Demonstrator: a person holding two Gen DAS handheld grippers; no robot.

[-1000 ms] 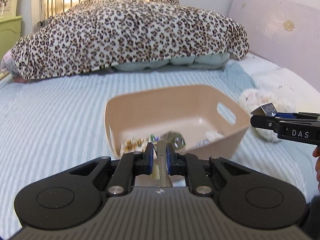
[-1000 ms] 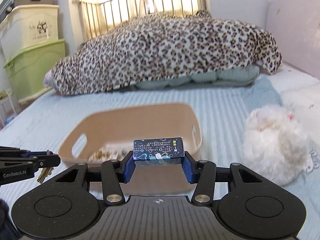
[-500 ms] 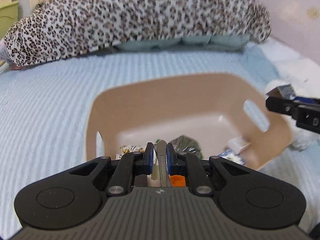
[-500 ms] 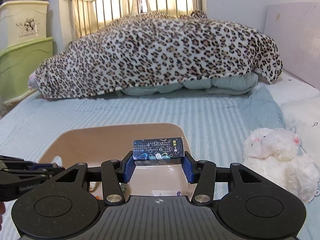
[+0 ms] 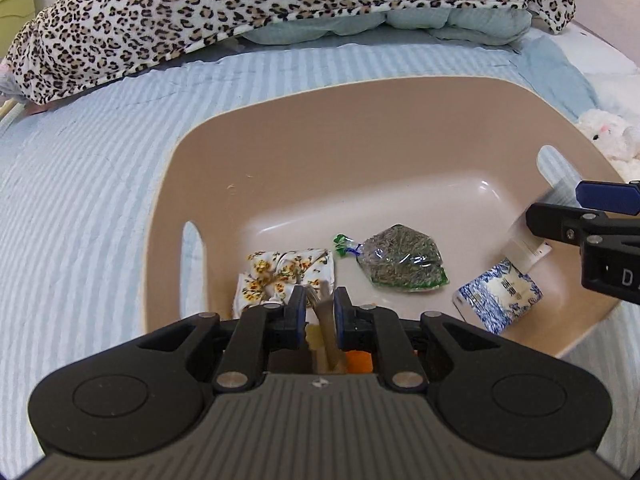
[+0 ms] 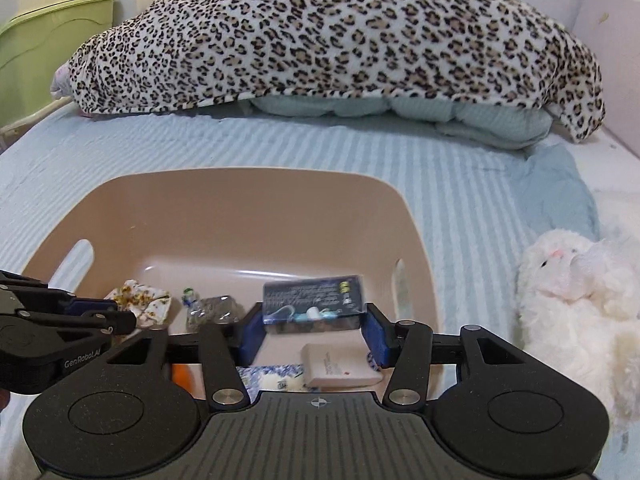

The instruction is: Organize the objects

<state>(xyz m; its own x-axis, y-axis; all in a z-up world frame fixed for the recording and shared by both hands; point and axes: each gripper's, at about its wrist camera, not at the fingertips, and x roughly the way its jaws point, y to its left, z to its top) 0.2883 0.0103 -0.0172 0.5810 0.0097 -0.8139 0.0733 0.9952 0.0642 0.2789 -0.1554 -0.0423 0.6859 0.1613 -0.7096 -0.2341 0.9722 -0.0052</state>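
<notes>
Right wrist view: my right fingers (image 6: 314,330) have spread since a moment ago, so the dark box (image 6: 313,299) is dropping between them into the basket (image 6: 256,200); left fingers (image 5: 320,312) stay pinching keys (image 5: 326,312).

A leopard-print blanket (image 6: 340,40) is heaped at the far end of the striped bedsheet (image 6: 320,140), with a green storage bin (image 6: 48,36) to the blanket's left.
</notes>
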